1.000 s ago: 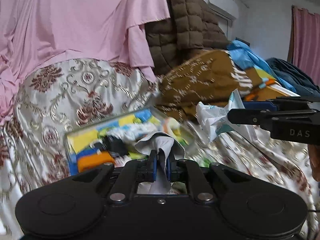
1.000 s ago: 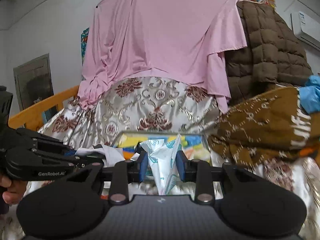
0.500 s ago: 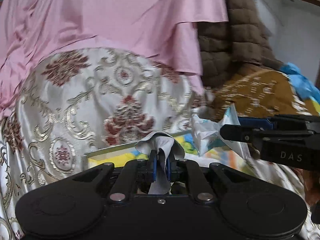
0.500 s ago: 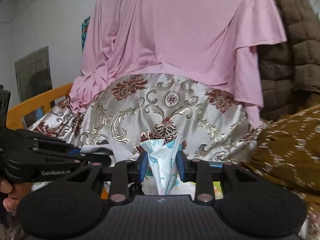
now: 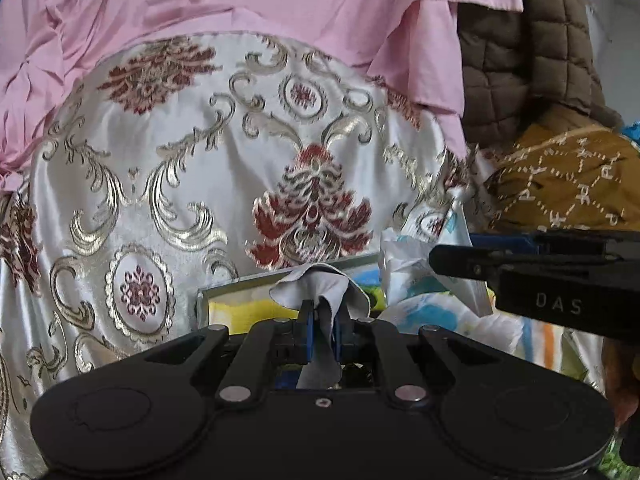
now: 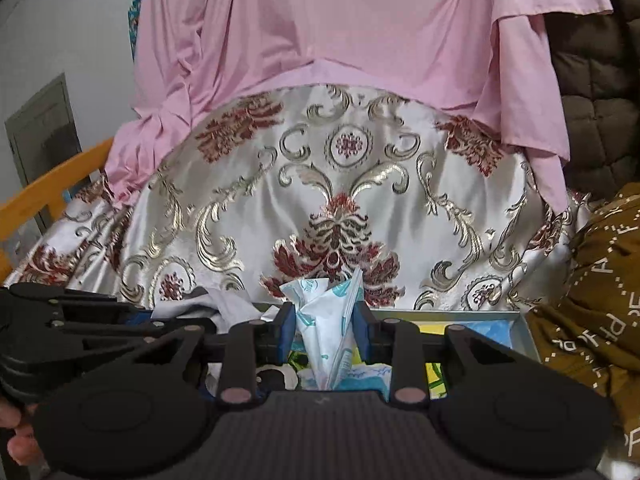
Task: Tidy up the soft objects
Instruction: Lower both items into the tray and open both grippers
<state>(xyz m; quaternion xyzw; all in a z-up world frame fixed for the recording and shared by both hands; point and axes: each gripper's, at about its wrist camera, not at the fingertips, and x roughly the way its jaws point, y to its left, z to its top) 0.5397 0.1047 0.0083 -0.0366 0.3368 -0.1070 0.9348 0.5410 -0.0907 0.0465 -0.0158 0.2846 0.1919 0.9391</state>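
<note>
My left gripper [image 5: 322, 322] is shut on a small grey cloth [image 5: 320, 292] that bunches above the blue pads. My right gripper [image 6: 325, 322] is shut on a crumpled white packet with teal print [image 6: 326, 320]. Both hang just over a clear-walled box [image 6: 480, 314] lined with yellow, blue and green pieces, on the floral satin cover. In the left wrist view the right gripper [image 5: 436, 258] reaches in from the right with the white packet [image 5: 404, 264]. In the right wrist view the left gripper [image 6: 216, 322] comes in from the left, carrying the grey cloth [image 6: 224, 306].
The floral satin cover [image 5: 224, 152] drapes a rounded mound behind the box. A pink sheet [image 6: 360, 28] hangs over it. A brown quilted jacket [image 5: 520, 64] and a mustard printed cloth [image 6: 600, 292] lie at the right. A wooden rail [image 6: 52, 188] runs at the left.
Both grippers have swung left and sunk slightly toward the box, holding their loads. The box now sits low behind the fingers, and the pile at the right has slid mostly out of view.
</note>
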